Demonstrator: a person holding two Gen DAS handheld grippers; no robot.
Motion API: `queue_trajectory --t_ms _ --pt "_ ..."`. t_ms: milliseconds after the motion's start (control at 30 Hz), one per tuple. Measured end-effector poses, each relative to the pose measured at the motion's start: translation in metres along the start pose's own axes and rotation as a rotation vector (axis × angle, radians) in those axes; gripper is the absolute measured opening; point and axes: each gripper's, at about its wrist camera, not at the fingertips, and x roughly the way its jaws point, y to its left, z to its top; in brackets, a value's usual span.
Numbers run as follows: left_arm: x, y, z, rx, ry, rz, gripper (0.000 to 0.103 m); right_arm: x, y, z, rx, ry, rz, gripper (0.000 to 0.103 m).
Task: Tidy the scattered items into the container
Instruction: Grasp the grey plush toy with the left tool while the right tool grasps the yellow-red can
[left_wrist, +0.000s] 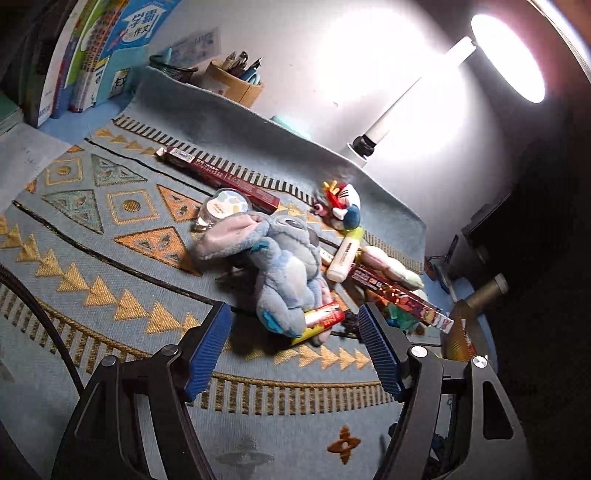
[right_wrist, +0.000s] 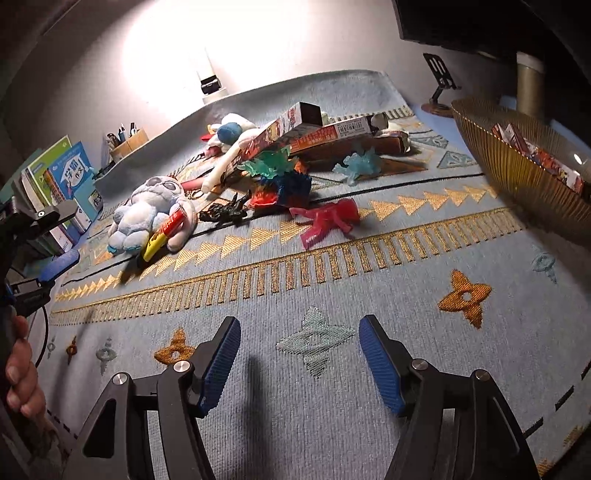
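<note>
Currently the left claw (left_wrist: 294, 334), released and empty, hangs directly before the blue plush toy (left_wrist: 284, 266) lying on the surface; the right claw (right_wrist: 299, 354), also released, is farther away.

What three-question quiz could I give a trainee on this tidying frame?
1. True or false: the left gripper is shut on the blue plush toy.
2. Multiple choice: what already lies in the gold ribbed bowl? A) a printed box B) the red translucent figure C) nothing
3. In the right wrist view, what lies between the right gripper fingers?

Key:
1. False: its fingers stand apart, short of the plush and the red and yellow tube lying on it.
2. A: a printed box is inside; the red translucent figure is on the patterned mat.
3. Nothing but the mat.
</note>
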Motion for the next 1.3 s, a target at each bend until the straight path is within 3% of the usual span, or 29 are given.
queue_trajectory --t_ms 33,133,333,433,533,633,700,733,800,967,1067,1167,1300 --pt "0.008 0.002 0.003 0.008 0.024 0.001 0.070 0.001 0.003 -0.001 -0.021 -0.015 0.003 0.079" --pt "0.029 0.003 0.009 0.014 0.036 0.020 0.070 0.005 0.012 0.000 -0.067 0.006 0.002 0.093" --pt "0.066 -0.002 0.022 0.061 0.065 0.057 0.070 0.012 0.016 0.002 -0.091 0.032 -0.006 0.102" --pt "0.081 -0.003 0.026 0.036 0.070 0.092 0.070 0.014 0.018 0.002 -0.092 0.038 -0.008 0.103" --pt "0.091 -0.005 0.029 0.019 0.060 0.077 0.070 0.017 0.022 0.003 -0.110 0.049 -0.036 0.103" --pt "0.102 -0.015 0.027 0.081 0.085 0.070 0.069 0.019 0.025 0.003 -0.124 0.056 -0.055 0.103" --pt "0.103 -0.021 0.023 0.128 0.073 0.084 0.062 0.019 0.025 0.002 -0.123 0.055 -0.055 0.103" --pt "0.102 -0.022 0.022 0.140 0.073 0.077 0.046 0.019 0.025 0.002 -0.121 0.054 -0.053 0.103" --pt "0.093 -0.019 0.021 0.125 0.061 0.039 0.040 0.018 0.024 0.002 -0.118 0.053 -0.050 0.103" --pt "0.047 -0.010 0.025 0.099 -0.010 -0.022 0.040 0.020 0.028 0.002 -0.122 0.065 -0.095 0.103" --pt "0.013 0.008 0.025 0.072 -0.046 -0.041 0.040 0.016 0.023 0.008 -0.041 0.063 -0.033 0.103" --pt "-0.014 0.035 0.022 0.057 -0.092 -0.019 0.040 0.019 0.028 0.018 -0.004 0.076 0.034 0.103" --pt "-0.032 0.068 0.019 0.046 -0.158 0.053 0.040 0.030 0.054 0.036 -0.046 0.073 0.085 0.102"
